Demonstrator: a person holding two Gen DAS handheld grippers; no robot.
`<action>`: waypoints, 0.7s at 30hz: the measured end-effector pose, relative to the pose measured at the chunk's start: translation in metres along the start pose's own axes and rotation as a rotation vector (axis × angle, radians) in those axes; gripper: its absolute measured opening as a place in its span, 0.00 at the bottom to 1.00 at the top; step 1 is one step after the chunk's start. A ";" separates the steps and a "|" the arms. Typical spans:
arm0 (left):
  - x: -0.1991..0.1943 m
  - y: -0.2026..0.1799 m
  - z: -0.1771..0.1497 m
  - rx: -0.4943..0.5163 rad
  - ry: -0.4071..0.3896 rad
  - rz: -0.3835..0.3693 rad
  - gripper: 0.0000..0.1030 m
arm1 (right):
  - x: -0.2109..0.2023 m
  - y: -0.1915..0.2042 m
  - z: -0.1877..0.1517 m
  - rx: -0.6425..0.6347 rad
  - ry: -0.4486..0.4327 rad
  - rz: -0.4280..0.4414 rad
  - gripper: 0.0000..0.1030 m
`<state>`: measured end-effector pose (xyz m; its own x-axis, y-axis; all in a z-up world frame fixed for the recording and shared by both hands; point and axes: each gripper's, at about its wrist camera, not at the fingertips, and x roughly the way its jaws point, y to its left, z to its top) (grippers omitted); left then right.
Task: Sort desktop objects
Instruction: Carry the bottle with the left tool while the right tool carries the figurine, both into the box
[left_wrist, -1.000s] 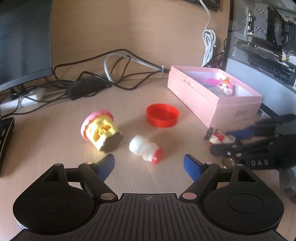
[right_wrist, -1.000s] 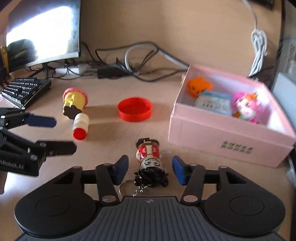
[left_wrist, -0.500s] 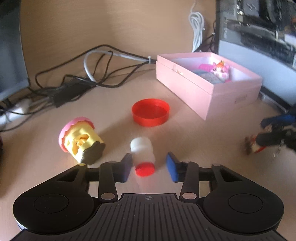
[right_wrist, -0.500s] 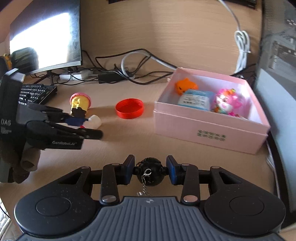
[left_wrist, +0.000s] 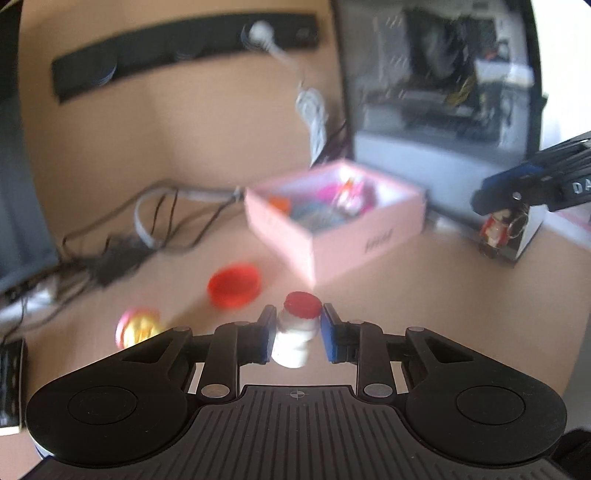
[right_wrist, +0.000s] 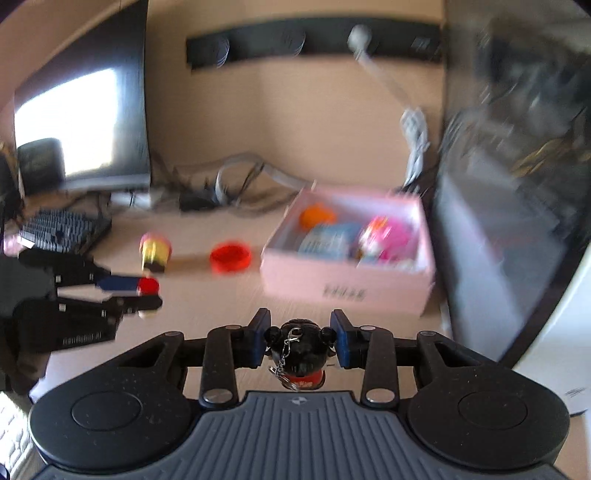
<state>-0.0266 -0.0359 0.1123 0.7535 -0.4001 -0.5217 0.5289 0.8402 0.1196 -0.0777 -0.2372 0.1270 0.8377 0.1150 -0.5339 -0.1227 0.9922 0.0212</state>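
Two small objects are held clear of the light wooden desktop (left_wrist: 424, 291) at once. The left gripper (left_wrist: 297, 334) is clamped on a small white plastic bottle with a red cap (left_wrist: 297, 332), gripped across its body with the cap pointing away. The right gripper (right_wrist: 299, 341) is clamped on a black-haired figurine keychain in a red dress (right_wrist: 299, 354), held by the head with its chain dangling; its jaws are closing slightly on it. An open pink cardboard box (right_wrist: 347, 280) lies ahead of both tools, already holding an orange toy (right_wrist: 317, 216), a pale blue packet (right_wrist: 328, 240) and a pink doll (right_wrist: 386, 236). A red round plastic lid (left_wrist: 234, 284) and a yellow-and-pink cupcake-shaped toy (left_wrist: 138, 328) remain on the desk, just left of the box.

The carrying step appears to be in hand: both loads are judged to be bound for the box. Next, each gripper would need to be brought over the box opening, past the near wall, and opened only above a free spot, the two tools being kept from meeting over the box.
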 end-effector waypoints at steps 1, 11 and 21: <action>-0.001 -0.002 0.008 0.007 -0.022 -0.010 0.29 | -0.005 -0.001 0.005 -0.003 -0.021 -0.010 0.34; 0.062 -0.006 0.086 -0.063 -0.152 -0.068 0.29 | 0.012 -0.007 0.072 0.042 -0.169 -0.116 0.34; 0.129 0.016 0.089 -0.207 -0.004 -0.050 0.91 | 0.094 -0.032 0.142 0.220 -0.182 -0.150 0.43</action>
<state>0.1139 -0.1066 0.1220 0.7304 -0.4439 -0.5190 0.4743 0.8765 -0.0821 0.0806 -0.2510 0.1966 0.9217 -0.0467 -0.3850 0.1108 0.9830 0.1462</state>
